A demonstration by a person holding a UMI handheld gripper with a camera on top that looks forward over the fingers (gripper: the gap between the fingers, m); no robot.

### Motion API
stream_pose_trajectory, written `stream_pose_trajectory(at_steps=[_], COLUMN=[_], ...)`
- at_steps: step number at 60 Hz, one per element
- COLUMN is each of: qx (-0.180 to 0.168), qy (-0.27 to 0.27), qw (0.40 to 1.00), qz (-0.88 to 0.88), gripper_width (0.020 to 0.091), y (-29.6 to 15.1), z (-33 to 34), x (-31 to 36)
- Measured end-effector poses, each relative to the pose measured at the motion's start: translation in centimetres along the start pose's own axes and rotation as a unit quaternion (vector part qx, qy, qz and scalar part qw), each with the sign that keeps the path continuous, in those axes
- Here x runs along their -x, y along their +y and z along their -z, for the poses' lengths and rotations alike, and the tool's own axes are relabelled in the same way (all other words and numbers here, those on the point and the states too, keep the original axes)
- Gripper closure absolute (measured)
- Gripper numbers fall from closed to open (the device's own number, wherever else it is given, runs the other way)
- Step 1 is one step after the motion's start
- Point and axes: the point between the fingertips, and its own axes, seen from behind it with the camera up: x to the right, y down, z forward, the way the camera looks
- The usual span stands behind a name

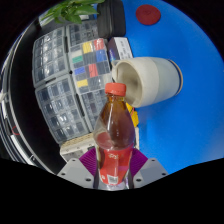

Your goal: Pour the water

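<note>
Claw (112, 165) grips one bottle (115, 135); one cup (148, 80) lies beyond

No words, brand names or numbers can be read here. The bottle (116, 140) between the claw's (113, 172) fingers wears a red label around its lower half, but any printing on it is too blurred to make out. The coloured packs in the clear rack (68, 80) at ten o'clock from it are equally illegible.
</note>
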Motion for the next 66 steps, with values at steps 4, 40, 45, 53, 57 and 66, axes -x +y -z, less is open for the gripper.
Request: stream_pose_trajectory(at_steps=[4,40,45,53,57,66], qx=[-0.002,-0.203,-0.247,-0.256,-0.249,-0.232], qy=[0.004,0.089,0.121,0.169,0.184,0.202], qw=[1.0,0.741,0.677,0.632,0.63,0.628], qz=[0.024,0.633,0.683,0.712,0.712,0.715], gripper_width=[0.0708,0.0684,0.0677,0.0679,0.0681,0.068], y=[-0.1,-16.3,-20.8,-26.6,-28.7,-31.7], z=[-0.1,8.2,9.7,10.4,10.1,9.4], x=[0.1,14.3,14.2,11.5,9.5,5.4])
